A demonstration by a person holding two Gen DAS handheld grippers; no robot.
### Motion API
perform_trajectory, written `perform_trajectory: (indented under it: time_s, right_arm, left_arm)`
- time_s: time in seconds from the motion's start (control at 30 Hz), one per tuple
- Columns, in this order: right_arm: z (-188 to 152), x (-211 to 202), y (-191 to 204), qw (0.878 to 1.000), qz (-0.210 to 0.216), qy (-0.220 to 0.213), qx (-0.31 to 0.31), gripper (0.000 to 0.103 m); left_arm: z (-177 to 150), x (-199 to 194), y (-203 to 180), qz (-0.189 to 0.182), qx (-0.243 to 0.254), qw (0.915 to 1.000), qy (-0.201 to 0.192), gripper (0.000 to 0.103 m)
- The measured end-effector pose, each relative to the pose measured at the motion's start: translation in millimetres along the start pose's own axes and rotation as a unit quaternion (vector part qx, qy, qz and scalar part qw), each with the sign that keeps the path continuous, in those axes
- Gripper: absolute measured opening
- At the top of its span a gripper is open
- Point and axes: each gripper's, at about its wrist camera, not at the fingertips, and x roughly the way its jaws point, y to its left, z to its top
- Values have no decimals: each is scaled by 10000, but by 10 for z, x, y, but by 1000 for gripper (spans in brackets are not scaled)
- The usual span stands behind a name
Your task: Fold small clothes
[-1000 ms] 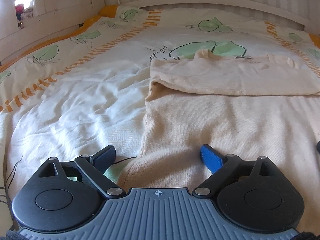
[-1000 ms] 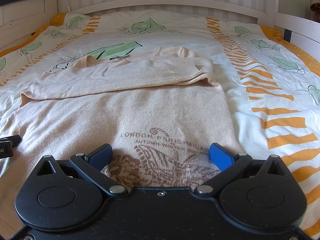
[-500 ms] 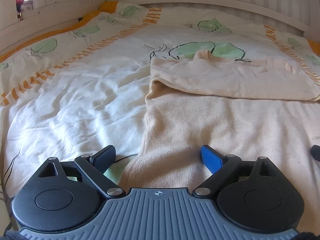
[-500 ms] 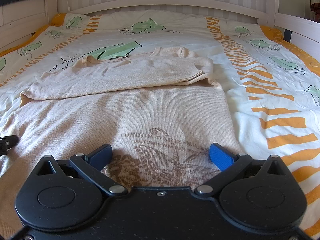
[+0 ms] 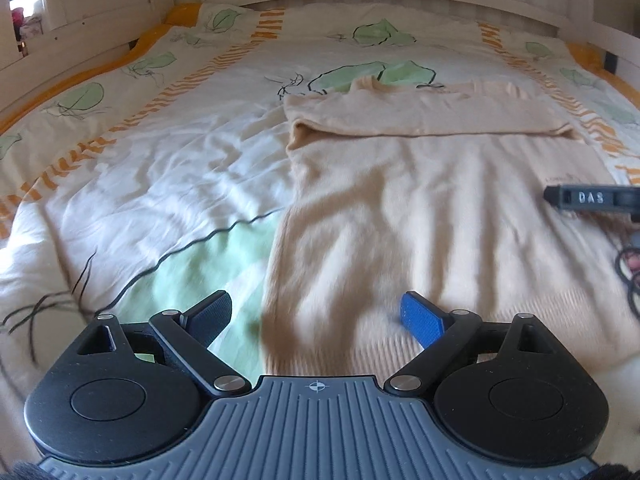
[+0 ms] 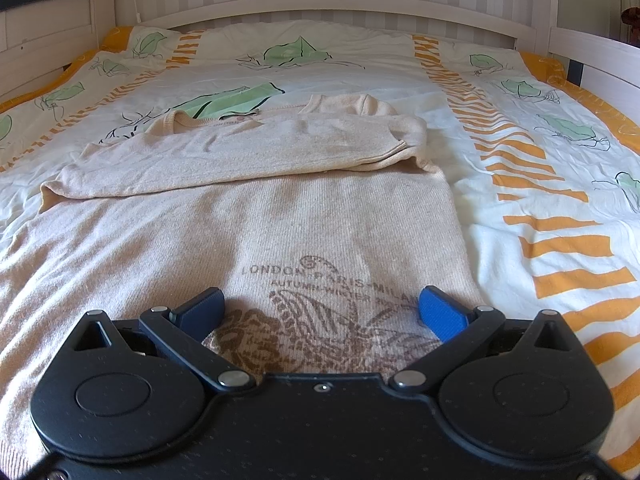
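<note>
Moved: left gripper (image 5: 316, 314) has drawn back and lifted from the sweater's near-left corner.
Sweater (image 6: 320, 216): flat on bedspread (image 6: 560, 184), sleeves folded across far end.
Jaws: both spread wide, empty; right gripper (image 6: 322, 306) over the printed hem.

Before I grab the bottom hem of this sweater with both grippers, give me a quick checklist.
1. Left hand-held gripper open: ok.
2. Right hand-held gripper open: ok.
3. Beige knit sweater lying flat on the leaf-print white bedspread: ok.
4. Sleeves folded across the chest: ok.
5. Left gripper straddling the sweater's left edge near the hem: ok.
6. Hem under the right gripper: cannot tell, hidden by its body.
</note>
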Motion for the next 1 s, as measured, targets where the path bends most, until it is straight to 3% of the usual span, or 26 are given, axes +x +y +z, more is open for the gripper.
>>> perform_trajectory:
  time_s: [0.23, 0.37, 0.43, 0.53, 0.63, 0.7, 0.83, 0.93, 1.0]
  right_arm:
    - [-154, -333, -38, 9977, 54, 555, -385, 102]
    - [-163, -554, -201, 9926, -16, 1216, -14, 100]
    - [-79, -690, -132, 9929, -265, 1156, -102, 78]
    - [38, -858, 160, 9969, -177, 561, -514, 85]
    - [100, -839, 494, 9954, 489, 551, -605, 86]
    - [76, -788, 717, 9929, 693, 591, -765, 86]
    - [-101, -673, 893, 9880, 531, 876, -1154, 85]
    - [-226, -741, 619, 9907, 380, 1019, -819, 94]
    - [-271, -824, 394, 9913, 60, 1190, -565, 94]
  left_arm:
    - [-117, -56, 82, -112, -162, 9997, 156, 92]
    - [-122, -91, 152, -165, -356, 9990, 219, 92]
    - [-100, -127, 173, -153, -374, 9990, 184, 92]
    - [-64, -191, 193, -115, -346, 9993, 45, 92]
    - [-31, -220, 213, -86, -336, 9994, -24, 92]
    - [-22, -213, 226, -48, -361, 9993, -6, 92]
    - [-39, -167, 255, -44, -420, 9990, 148, 92]
    - [-82, -138, 247, -49, -338, 9991, 253, 92]
    - [-118, -116, 243, -99, -318, 9989, 336, 92]
